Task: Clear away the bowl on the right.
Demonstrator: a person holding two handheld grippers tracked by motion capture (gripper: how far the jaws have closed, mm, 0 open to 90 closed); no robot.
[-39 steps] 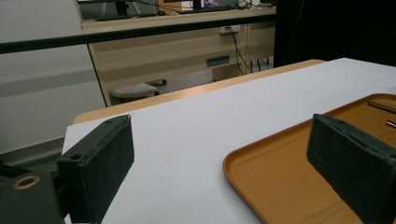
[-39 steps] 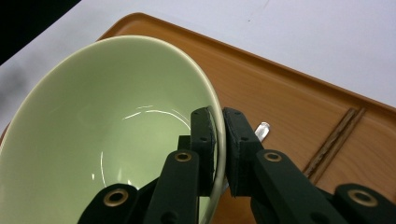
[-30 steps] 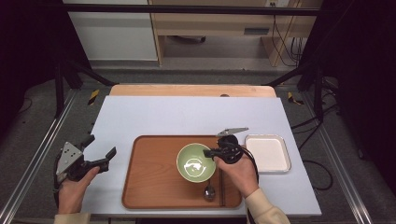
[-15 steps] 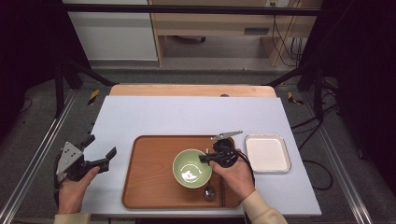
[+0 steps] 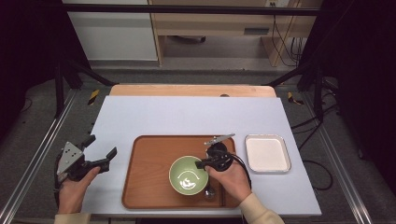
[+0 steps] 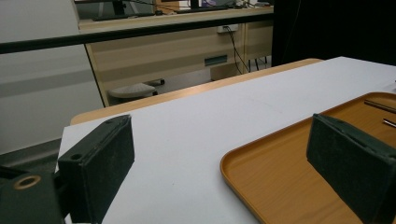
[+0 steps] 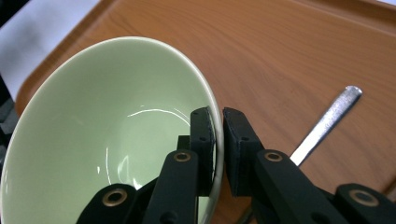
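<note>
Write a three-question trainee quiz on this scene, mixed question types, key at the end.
1. True or false: the right hand-held gripper is clamped on the rim of the green bowl.
2. The white square dish sits: A) on the wooden tray; B) on the table, right of the tray; C) inside the bowl.
3. Fill in: the left hand-held gripper has its jaws ____ and holds nothing.

Key: 1 true; 2 B; 3 open.
</note>
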